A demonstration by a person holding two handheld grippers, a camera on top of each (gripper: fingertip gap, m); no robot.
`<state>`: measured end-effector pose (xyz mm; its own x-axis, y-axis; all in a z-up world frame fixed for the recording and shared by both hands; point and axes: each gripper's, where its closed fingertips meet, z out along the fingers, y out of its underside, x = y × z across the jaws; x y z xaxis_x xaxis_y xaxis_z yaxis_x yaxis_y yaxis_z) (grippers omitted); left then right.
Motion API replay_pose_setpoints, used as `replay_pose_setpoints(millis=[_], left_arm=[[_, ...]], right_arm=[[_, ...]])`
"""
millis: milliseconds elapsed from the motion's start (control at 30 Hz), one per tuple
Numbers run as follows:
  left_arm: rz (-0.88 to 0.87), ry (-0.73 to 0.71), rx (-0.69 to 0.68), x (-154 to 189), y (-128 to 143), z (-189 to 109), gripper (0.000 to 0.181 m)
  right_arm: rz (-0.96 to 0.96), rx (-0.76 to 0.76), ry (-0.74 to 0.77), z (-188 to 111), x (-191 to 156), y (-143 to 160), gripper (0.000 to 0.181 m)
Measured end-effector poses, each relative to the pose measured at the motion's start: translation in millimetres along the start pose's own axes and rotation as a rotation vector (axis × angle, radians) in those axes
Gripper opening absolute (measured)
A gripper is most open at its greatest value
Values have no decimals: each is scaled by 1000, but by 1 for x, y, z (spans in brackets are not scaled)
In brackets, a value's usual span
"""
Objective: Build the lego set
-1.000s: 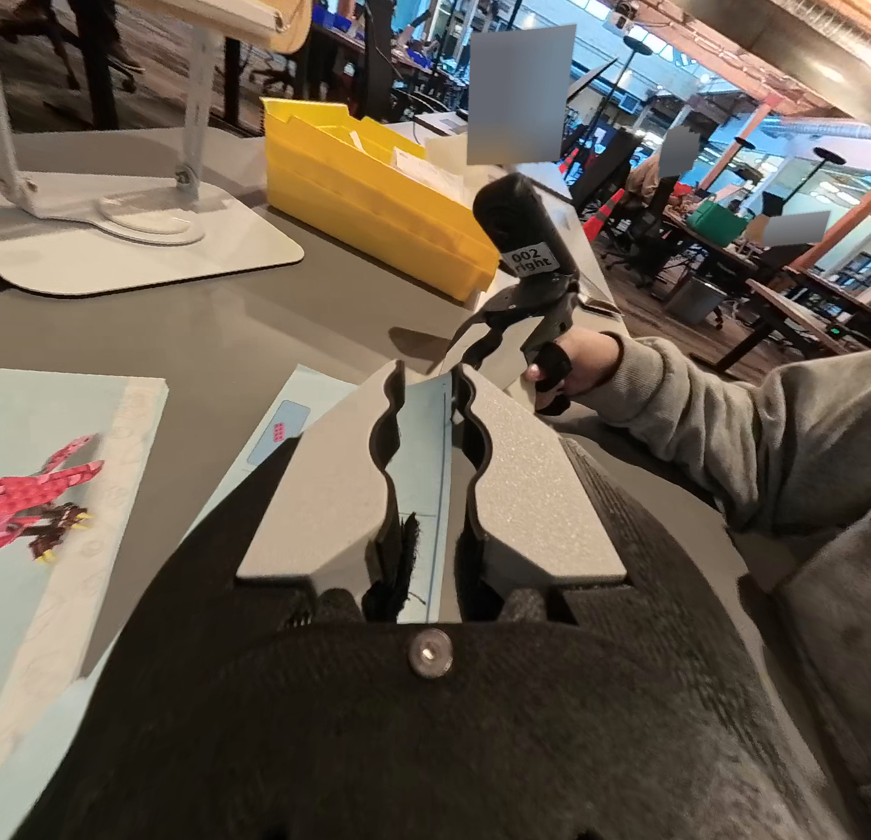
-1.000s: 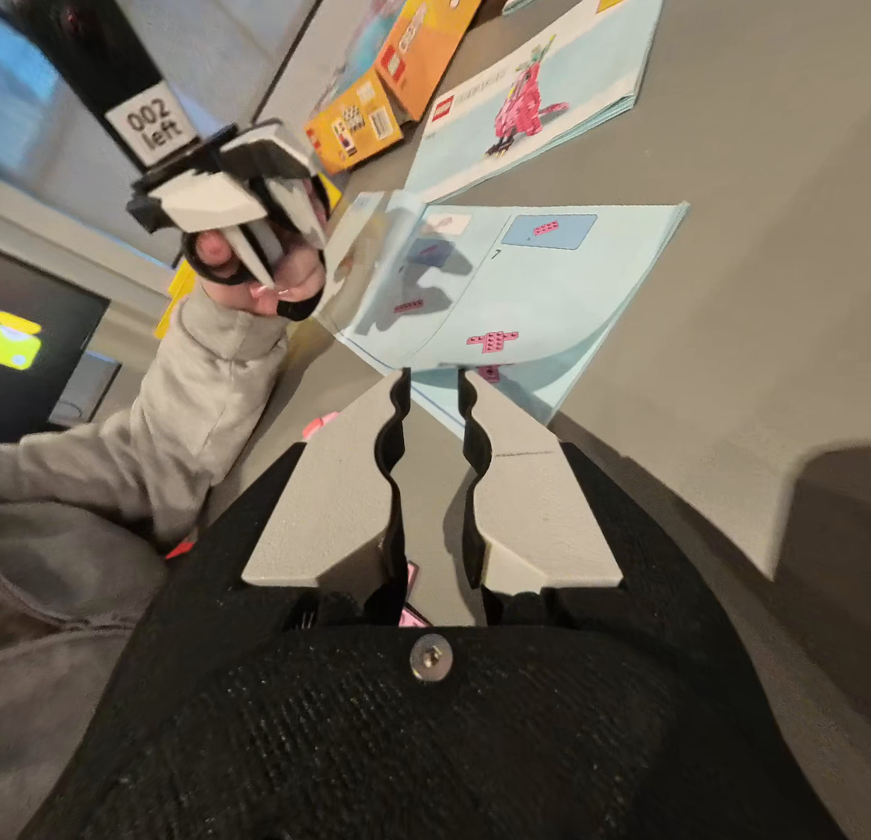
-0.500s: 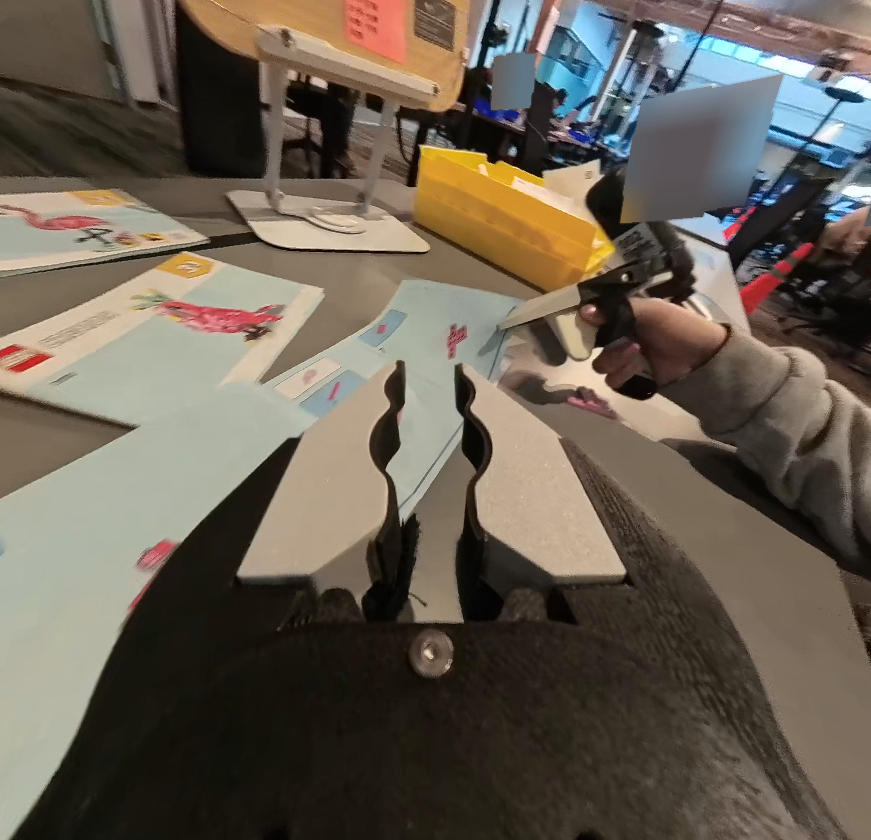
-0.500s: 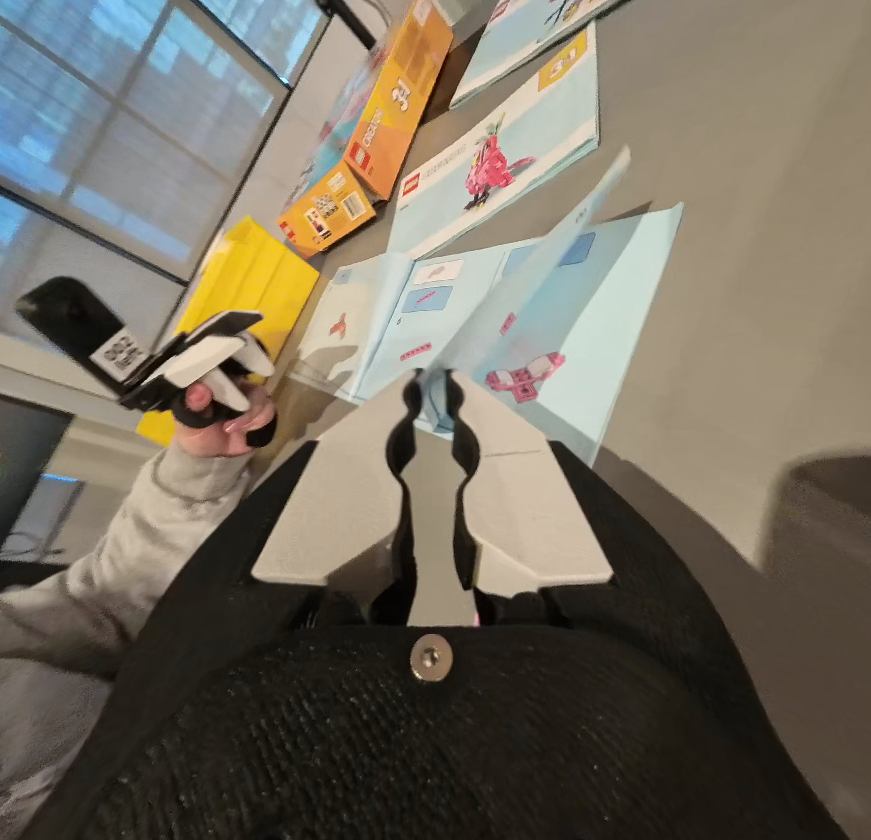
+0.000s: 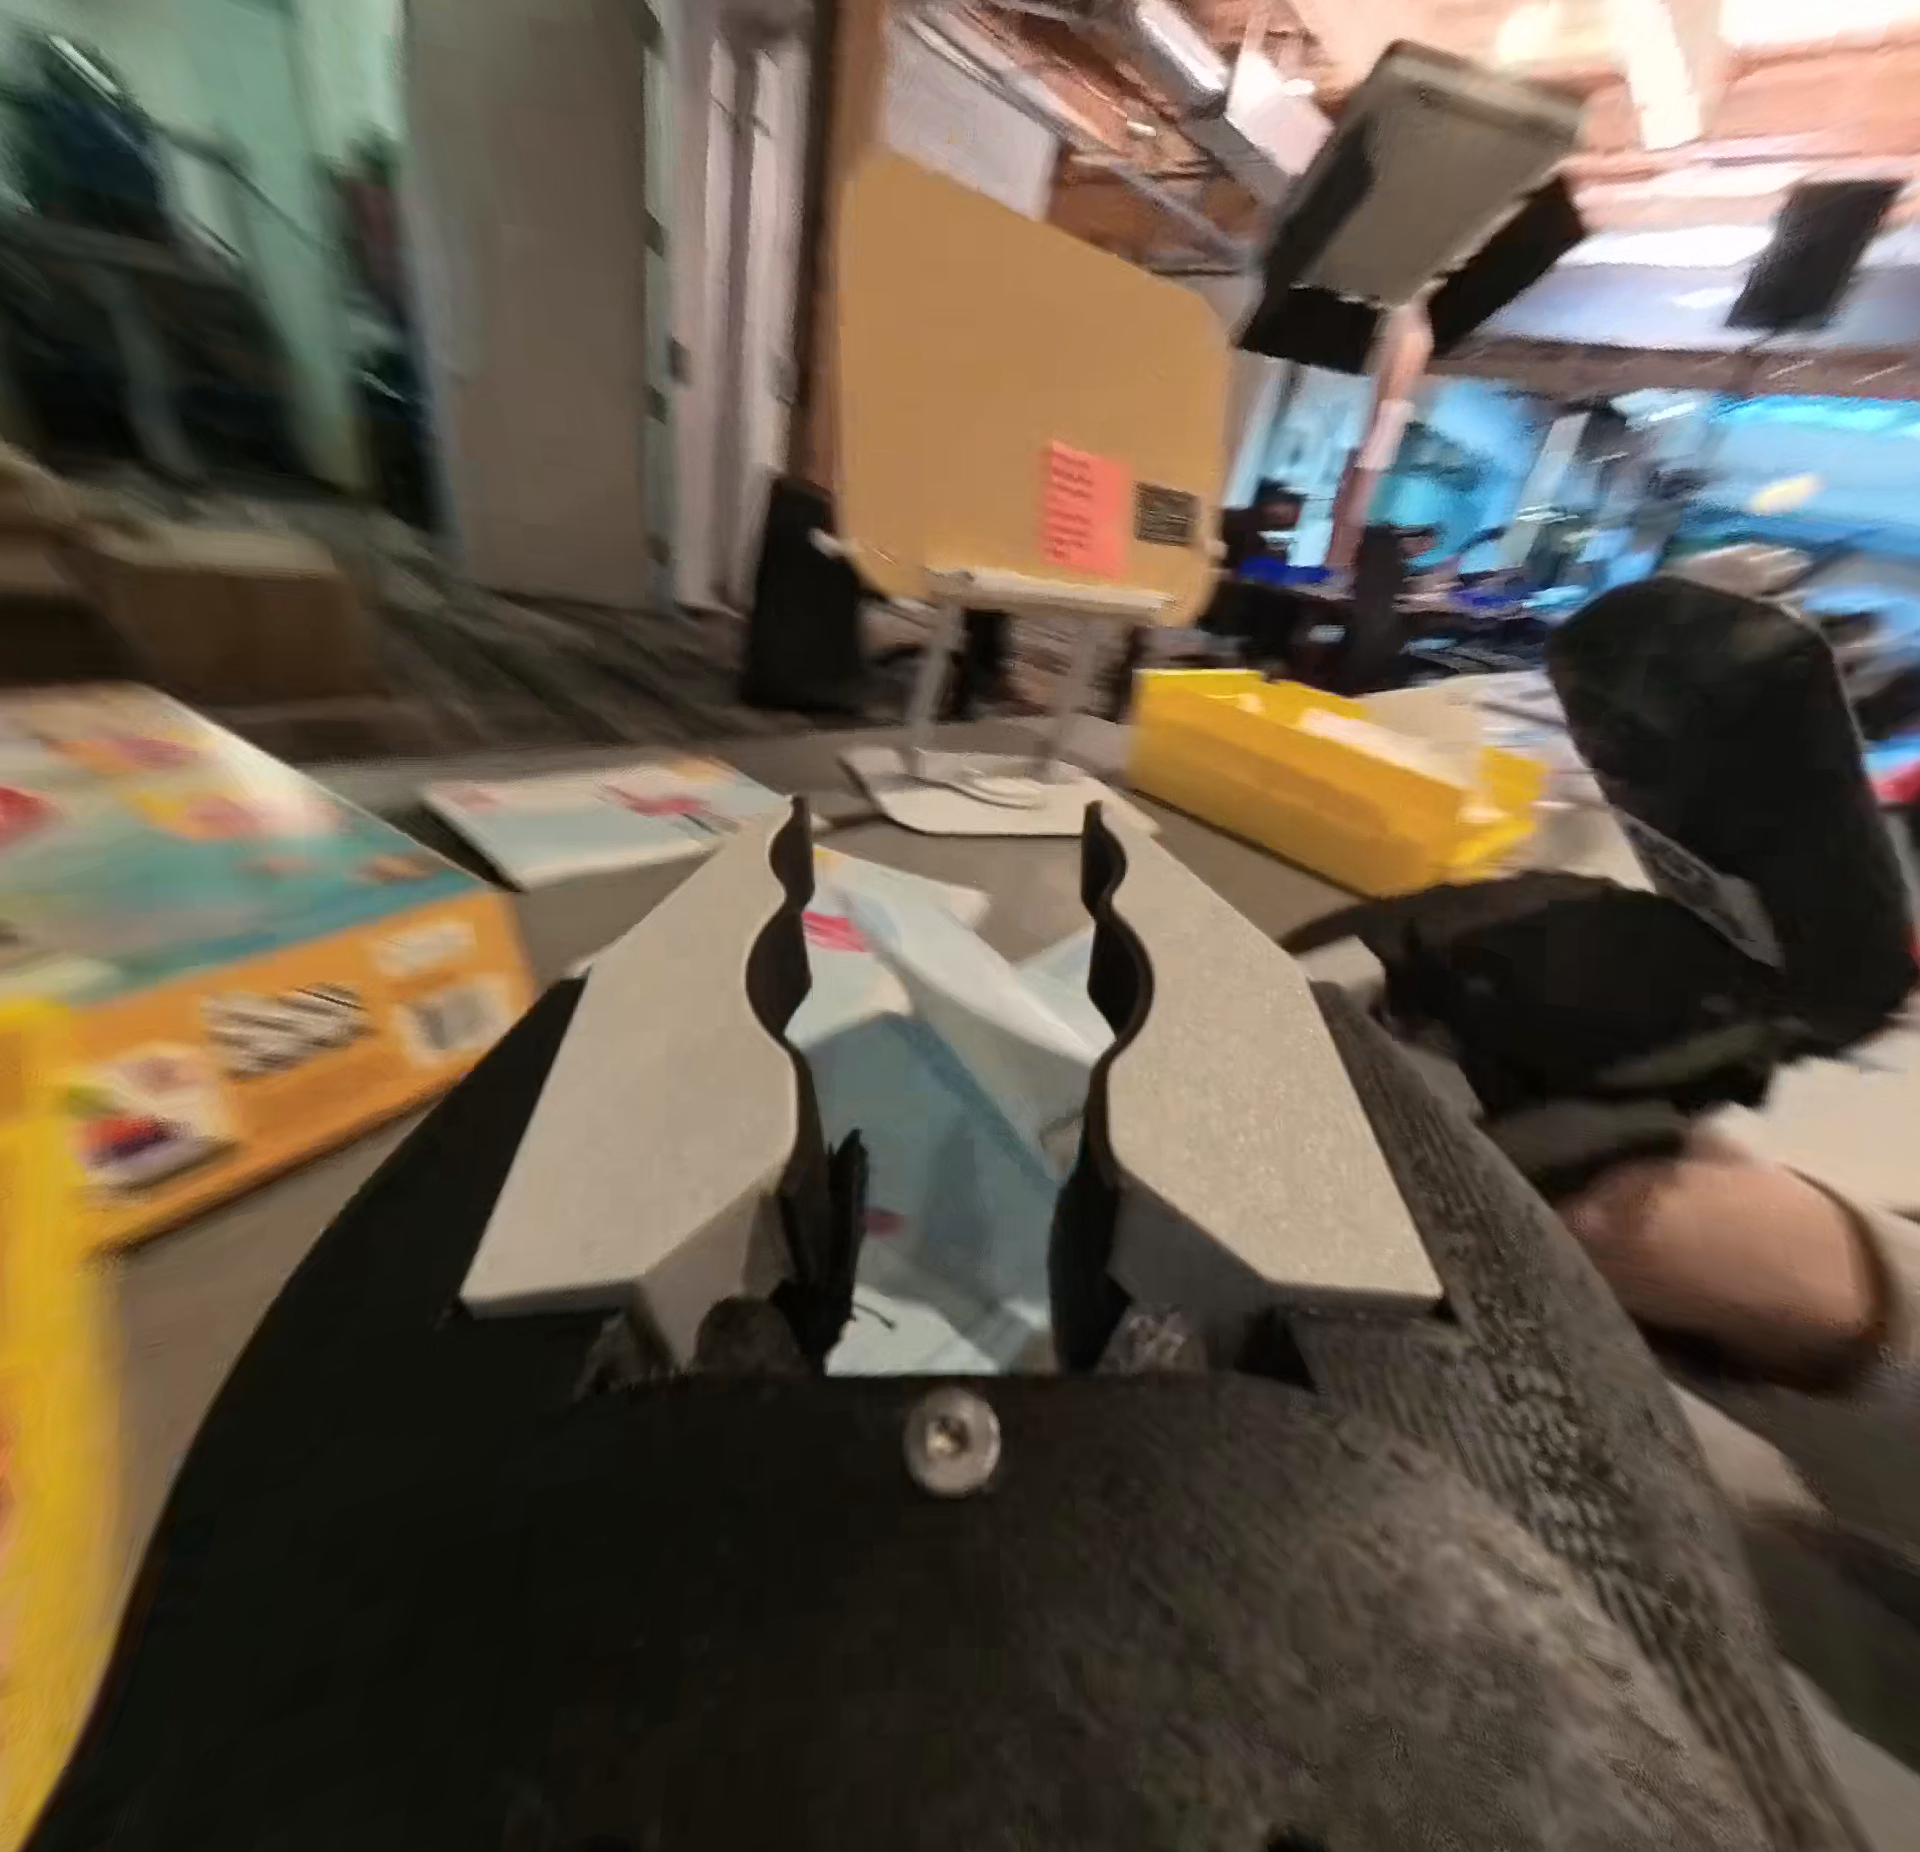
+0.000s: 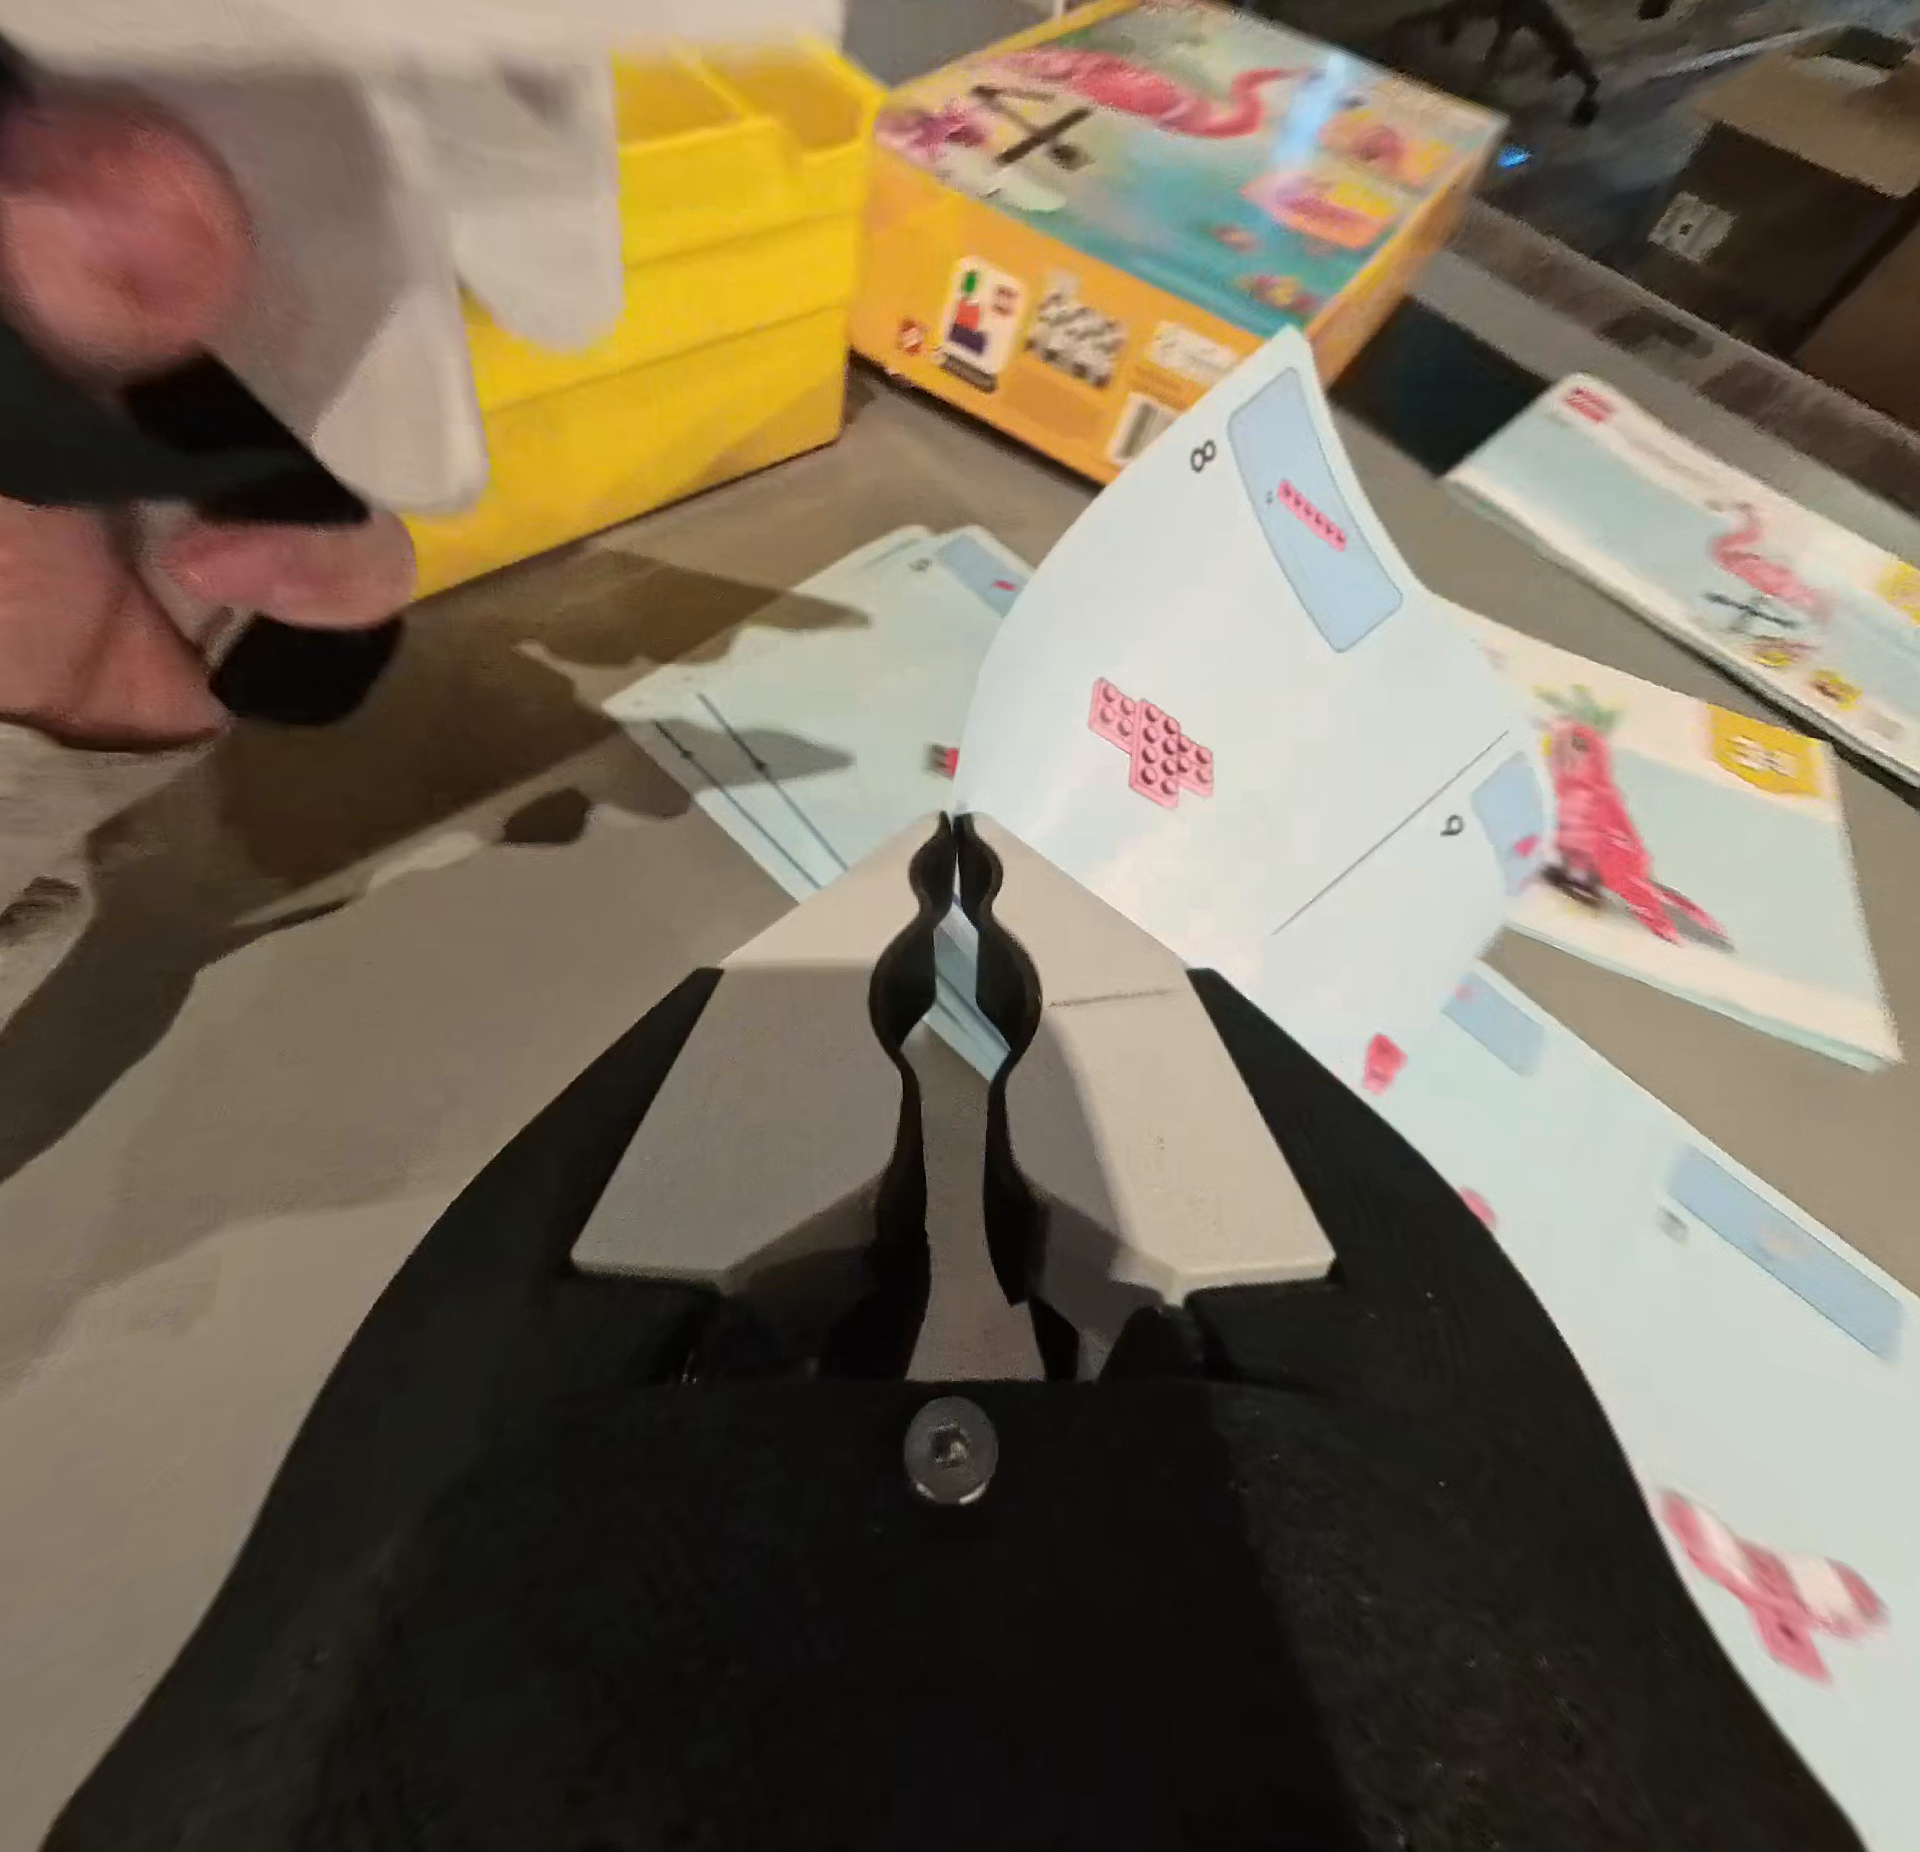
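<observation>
The right gripper (image 6: 954, 828) had its jaws pinched together on the corner of a pale blue instruction page (image 6: 1226, 680), which curled up off the open booklet (image 6: 1621, 1231) at about 1 o'clock in the right wrist view. So I'd call this a page turn, not building yet; I couldn't spot any loose bricks in either view. To do it well I'd say carry the corner over in a slow arc, keep the pinch light so the paper doesn't crease or tear at the spine, and let the other tool press the flat half down. The left gripper (image 5: 940, 981) had its jaws spread with nothing between them, hovering over the booklet, and its view was pretty blurry. Further out on the grey desk (image 6: 312, 1023): another closed booklet (image 6: 1704, 566) at 2 o'clock, the lego box (image 6: 1174, 223) at 12, a yellow bin (image 6: 665, 348) at 11. Beyond that, an open workshop-type room with a tan board on a stand (image 5: 1029, 389) and other desks far back.
</observation>
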<state>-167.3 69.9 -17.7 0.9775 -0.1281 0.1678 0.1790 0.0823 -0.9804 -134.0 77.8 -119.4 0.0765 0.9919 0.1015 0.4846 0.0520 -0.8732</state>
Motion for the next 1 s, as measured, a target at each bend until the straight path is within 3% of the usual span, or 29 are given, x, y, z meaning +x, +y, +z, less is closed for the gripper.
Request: replay_pose_setpoints(millis=[100, 267, 433, 567, 700, 833, 1000], left_arm=[[193, -141, 104, -5, -30, -19, 50], [279, -221, 136, -12, -38, -27, 50], [300, -250, 184, -15, -44, -33, 49], [378, -280, 186, -12, -42, -31, 50], [396, -260, 158, -5, -36, -24, 49], [320, -165, 28, 4, -10, -5, 46], [273, -4, -403, 28, 85, 29, 35]], right_arm=[[-6, -62, -31, 33, -24, 3, 0], [52, -135, -126, 77, -46, 10, 0], [174, -127, -321, 90, -81, 3, 28], [258, 68, -412, 34, -78, -35, 47], [161, 373, -194, -51, -3, -60, 50], [3, 523, 170, -119, 93, -28, 49], [-102, 507, 477, -182, 188, 36, 45]])
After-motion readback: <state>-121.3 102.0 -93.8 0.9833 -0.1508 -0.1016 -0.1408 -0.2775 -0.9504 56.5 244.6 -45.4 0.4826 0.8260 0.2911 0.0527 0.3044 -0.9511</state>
